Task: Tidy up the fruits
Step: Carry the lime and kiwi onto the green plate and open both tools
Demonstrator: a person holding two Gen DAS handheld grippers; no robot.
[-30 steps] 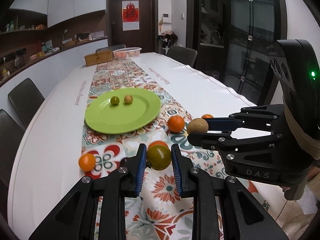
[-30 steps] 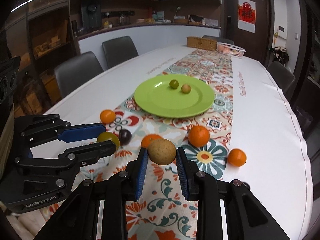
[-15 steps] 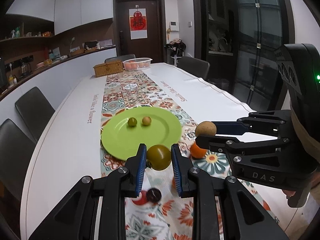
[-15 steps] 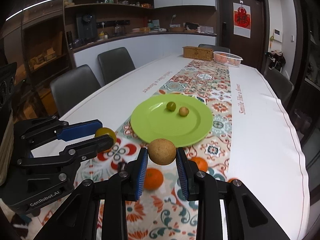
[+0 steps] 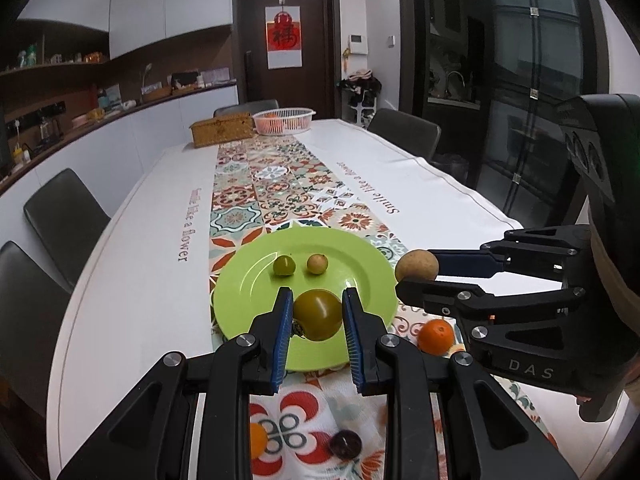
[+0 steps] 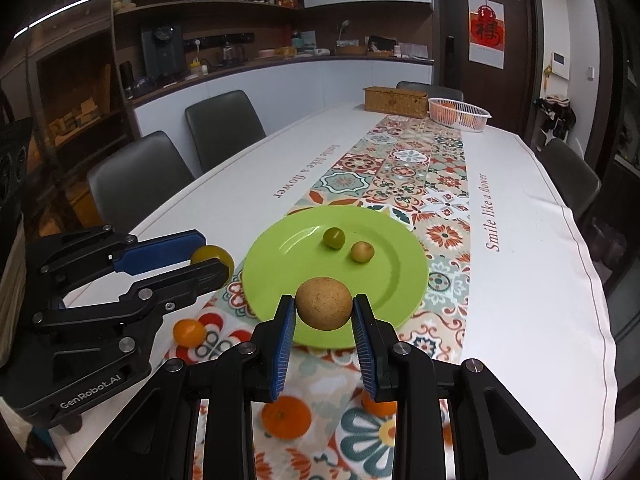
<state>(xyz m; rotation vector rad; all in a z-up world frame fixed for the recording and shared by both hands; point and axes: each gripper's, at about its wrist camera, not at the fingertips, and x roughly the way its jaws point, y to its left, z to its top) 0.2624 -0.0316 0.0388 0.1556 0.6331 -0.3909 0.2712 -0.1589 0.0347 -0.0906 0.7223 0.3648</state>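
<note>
Dining table (image 5: pixel 152 264): both fruits carried from runner to over green plate (image 5: pixel 248 292). Left hand-held gripper (image 5: pixel 316 326) clamped on olive-green fruit (image 5: pixel 318 314), right hand-held gripper (image 6: pixel 323 320) clamped on tan fruit (image 6: pixel 324 302); release likely next.

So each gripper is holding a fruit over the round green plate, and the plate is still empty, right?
Not quite. The round green plate is not empty: a small green fruit and a small tan fruit already lie on it, as the right wrist view shows. Each gripper does hold a fruit.
</note>
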